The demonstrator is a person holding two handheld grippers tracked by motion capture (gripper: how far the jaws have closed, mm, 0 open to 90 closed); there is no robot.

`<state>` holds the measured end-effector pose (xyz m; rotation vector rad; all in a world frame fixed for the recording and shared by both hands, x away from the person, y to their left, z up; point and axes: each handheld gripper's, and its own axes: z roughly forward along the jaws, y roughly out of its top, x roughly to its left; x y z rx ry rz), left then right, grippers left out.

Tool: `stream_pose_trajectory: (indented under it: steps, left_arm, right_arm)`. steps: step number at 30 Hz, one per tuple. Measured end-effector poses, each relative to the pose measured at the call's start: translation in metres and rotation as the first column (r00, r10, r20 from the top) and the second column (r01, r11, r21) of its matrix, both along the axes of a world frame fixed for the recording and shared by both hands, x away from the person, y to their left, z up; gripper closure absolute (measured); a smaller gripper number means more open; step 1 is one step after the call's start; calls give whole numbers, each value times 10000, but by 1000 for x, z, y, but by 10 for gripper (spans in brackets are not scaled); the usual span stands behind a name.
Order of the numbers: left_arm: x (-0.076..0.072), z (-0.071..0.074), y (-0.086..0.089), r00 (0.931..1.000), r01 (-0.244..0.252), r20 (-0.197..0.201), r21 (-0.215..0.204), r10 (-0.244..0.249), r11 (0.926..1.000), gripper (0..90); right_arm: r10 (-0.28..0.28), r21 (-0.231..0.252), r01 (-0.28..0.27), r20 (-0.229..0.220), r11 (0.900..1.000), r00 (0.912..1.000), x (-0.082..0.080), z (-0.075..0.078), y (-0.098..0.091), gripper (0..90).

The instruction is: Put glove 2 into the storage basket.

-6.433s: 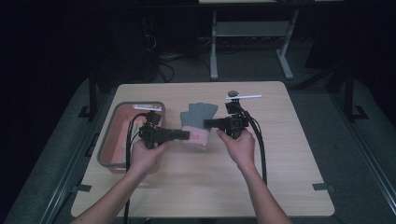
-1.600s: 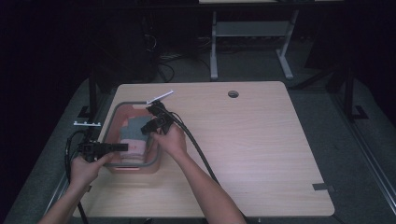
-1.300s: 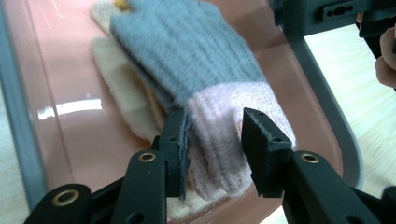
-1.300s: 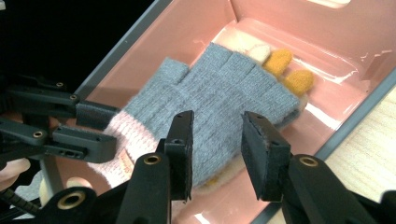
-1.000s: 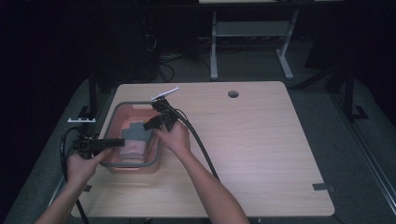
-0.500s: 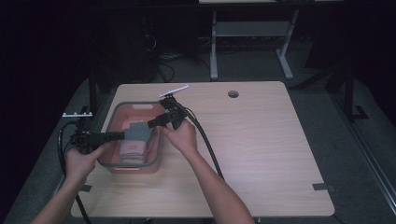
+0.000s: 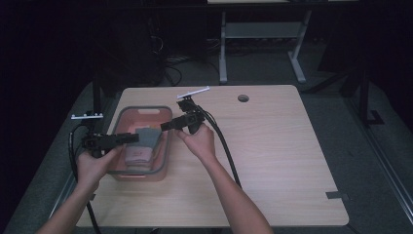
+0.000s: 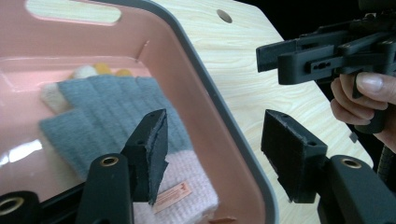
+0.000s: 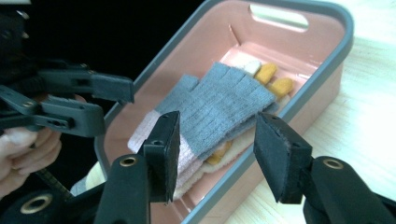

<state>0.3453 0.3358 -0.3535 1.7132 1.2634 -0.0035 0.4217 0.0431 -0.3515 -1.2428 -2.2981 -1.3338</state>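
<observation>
High view: pale wooden table point(image 7: 292, 161) on grey floor point(image 7: 380, 146), dark room.

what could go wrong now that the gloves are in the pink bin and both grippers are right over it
The left gripper has just been opening; its jaws straddle the bin rim with nothing held, so pulling away low could catch the rim and drag the bin. The right gripper, also just opening and empty, hovers above the grey glove; a rough pad might snag the knit and lift it out. The two grippers sit near each other over the bin and could bump.
</observation>
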Motion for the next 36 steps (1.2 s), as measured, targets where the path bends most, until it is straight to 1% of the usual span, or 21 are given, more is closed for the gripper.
stream_pose_trajectory:
  steps: [3, 6, 7, 9, 10, 11, 13, 16, 17, 18, 19, 22, 23, 26, 31, 36]
  left_arm:
    - [1, 1, -5, 10000, 87, 2, 3, -87, 10000, 399]
    - [1, 1, -10, 9997, 239, 43, 68, -239, 9997, 396]
    - [1, 2, -12, 9996, 273, 45, 63, -274, 9996, 395]
    - [1, 3, -16, 9991, 409, 89, 145, -410, 9991, 393]
    - [1, 3, -18, 9990, 432, 98, 122, -434, 9990, 392]
    - [1, 3, -20, 9989, 461, 97, 149, -462, 9988, 389]
    - [1, 4, -24, 9987, 494, 84, 108, -495, 9987, 386]
    - [2, 5, -30, 9979, 638, 120, 172, -640, 9978, 381]
    - [3, 5, -32, 9978, 647, 130, 151, -649, 9978, 381]
    - [3, 5, -34, 9977, 661, 136, 154, -663, 9977, 380]
    - [3, 6, -35, 9974, 708, 135, 146, -710, 9974, 379]
    - [3, 6, -42, 9966, 811, 143, 166, -813, 9966, 375]
    - [3, 5, -44, 9962, 853, 159, 183, -856, 9962, 373]
    - [2, 5, -51, 9948, 1003, 165, 208, -1006, 9947, 369]
    - [1, 5, -64, 9917, 1261, 214, 260, -1267, 9917, 359]
    - [1, 5, -82, 9875, 1553, 225, 349, -1562, 9872, 348]
  right_arm:
    - [-121, 49, 120, 70, 9999, 9999, -1, 2, -8, 492]
    - [-294, 138, 294, 17, 9995, 9996, -2, 3, -16, 479]
    - [-260, 71, 259, 108, 9996, 9996, -2, 4, -20, 477]
    - [-371, 111, 370, 98, 9993, 9993, -2, 5, -26, 467]
    - [-427, 140, 425, 90, 9990, 9990, -2, 5, -29, 462]
    - [-504, 152, 504, 2, 9986, 9987, -3, 5, -32, 456]
    - [-552, 170, 551, 41, 9983, 9985, -3, 5, -38, 451]
    - [-629, 119, 629, -4, 9979, 9980, -3, 5, -46, 444]
    - [-677, 146, 677, 8, 9976, 9977, -4, 6, -48, 443]
    - [-764, 219, 765, -76, 9968, 9971, -4, 8, -51, 442]
    - [-777, 244, 777, 3, 9967, 9970, -4, 8, -53, 440]
    - [-920, 337, 922, -65, 9952, 9957, -6, 8, -61, 434]
    - [-930, 316, 929, 20, 9952, 9957, -6, 8, -64, 434]
    - [-1046, 311, 1047, -39, 9940, 9945, -8, 7, -72, 432]
    - [-1237, 243, 1236, 29, 9920, 9923, -12, 6, -89, 426]
    - [-1559, 233, 1558, 7, 9875, 9878, -16, 5, -108, 416]
